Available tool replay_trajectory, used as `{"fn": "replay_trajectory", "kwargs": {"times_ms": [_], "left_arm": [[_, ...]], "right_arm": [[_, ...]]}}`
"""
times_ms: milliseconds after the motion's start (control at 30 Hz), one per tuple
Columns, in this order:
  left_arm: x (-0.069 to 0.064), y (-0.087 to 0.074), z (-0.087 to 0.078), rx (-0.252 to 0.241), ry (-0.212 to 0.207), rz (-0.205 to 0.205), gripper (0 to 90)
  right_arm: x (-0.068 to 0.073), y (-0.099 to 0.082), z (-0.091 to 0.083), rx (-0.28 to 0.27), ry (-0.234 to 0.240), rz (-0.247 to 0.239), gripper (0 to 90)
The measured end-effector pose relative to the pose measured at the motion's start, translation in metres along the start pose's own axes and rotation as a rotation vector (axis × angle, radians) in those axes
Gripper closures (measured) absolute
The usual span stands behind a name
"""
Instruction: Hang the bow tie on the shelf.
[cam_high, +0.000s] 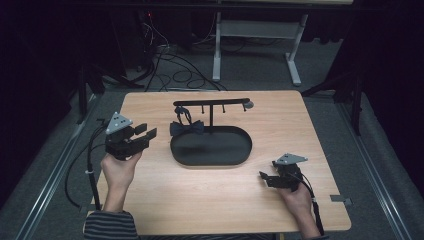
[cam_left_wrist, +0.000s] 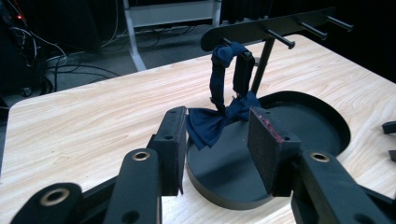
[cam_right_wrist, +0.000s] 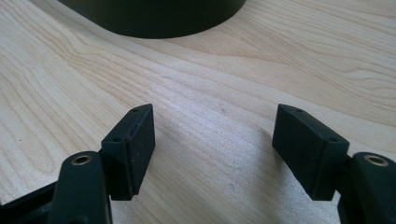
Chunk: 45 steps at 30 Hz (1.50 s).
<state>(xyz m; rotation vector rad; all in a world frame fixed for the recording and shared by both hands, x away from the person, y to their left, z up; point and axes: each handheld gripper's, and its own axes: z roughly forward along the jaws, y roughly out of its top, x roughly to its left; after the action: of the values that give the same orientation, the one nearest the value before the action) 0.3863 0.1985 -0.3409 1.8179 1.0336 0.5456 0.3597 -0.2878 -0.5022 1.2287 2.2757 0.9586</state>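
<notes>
Hanging bow tie (cam_left_wrist: 219, 119) on black stand (cam_high: 211, 103), oval tray (cam_high: 235, 155) beneath, floor cables (cam_high: 175, 70) behind

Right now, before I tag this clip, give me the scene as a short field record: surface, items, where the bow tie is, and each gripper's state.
surface: wooden table
stand: black rack with pegs rising from an oval black tray
bow tie: dark blue bow tie, strap looped over a peg, hanging at the tray's edge
left gripper: open, held off the table, aimed at the bow tie, not touching it
right gripper: open, low over the table, holding nothing
</notes>
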Motion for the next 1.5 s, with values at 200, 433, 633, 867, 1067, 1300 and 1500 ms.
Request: {"fn": "replay_trajectory", "kwargs": {"times_ms": [200,433,633,867,1067,1300,1500], "left_arm": [[-0.001,-0.007,-0.004,0.012,-0.004,0.002,57.1],[-0.002,-0.017,-0.009,0.025,-0.014,-0.005,56.6],[-0.005,-0.026,-0.013,0.019,-0.044,-0.032,56.1],[-0.006,-0.035,-0.013,0.026,-0.048,-0.043,55.7],[-0.007,-0.045,-0.012,0.033,-0.056,-0.056,55.6],[-0.009,-0.055,-0.01,0.041,-0.061,-0.066,55.5],[-0.012,-0.058,-0.011,0.041,-0.064,-0.067,55.3]], "right_arm": [[0.0,0.0,0.0,0.0,0.0,0.0,31.3],[0.0,0.0,0.0,0.0,0.0,0.0,31.3],[0.0,0.0,0.0,0.0,0.0,-0.002,31.2],[0.0,0.0,0.0,0.0,0.001,-0.002,31.2],[0.0,0.0,0.0,0.0,0.0,0.001,31.2],[0.0,0.0,0.0,0.0,0.0,-0.004,31.2],[0.0,0.0,0.0,0.0,0.002,-0.005,31.2]]}}
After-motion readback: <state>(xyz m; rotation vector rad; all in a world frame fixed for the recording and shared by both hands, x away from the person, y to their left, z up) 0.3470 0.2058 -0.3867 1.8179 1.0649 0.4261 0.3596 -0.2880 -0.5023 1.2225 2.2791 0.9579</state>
